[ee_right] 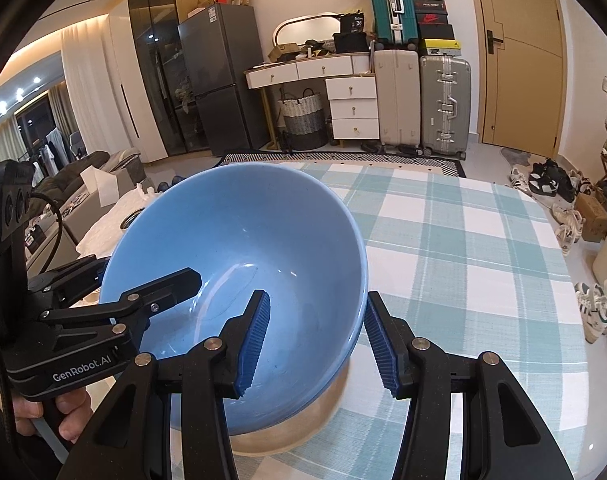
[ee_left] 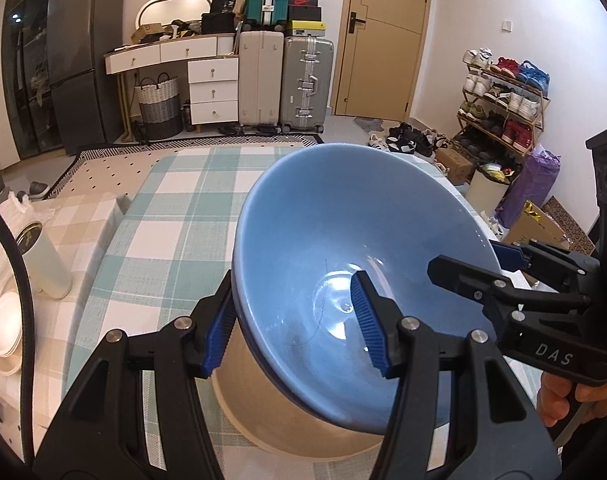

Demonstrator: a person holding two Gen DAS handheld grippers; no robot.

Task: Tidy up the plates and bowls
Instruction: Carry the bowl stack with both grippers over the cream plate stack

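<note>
While clamped, each gripper [ee_left: 297,330] [ee_right: 323,340] grips the blue bowl [ee_left: 343,220] [ee_right: 239,240].

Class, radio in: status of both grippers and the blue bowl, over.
Left gripper and right gripper each clamped on blue bowl rim, opposite sides. Bowl tilted over beige bowl on checked tablecloth. Nothing in the way.

Large glossy blue bowl [ee_left: 343,240], empty, held tilted above a checked tablecloth, rim clamped at nine and three o'clock, beige outer wall [ee_left: 263,400] seen beneath, opening turned toward six o'clock
</note>
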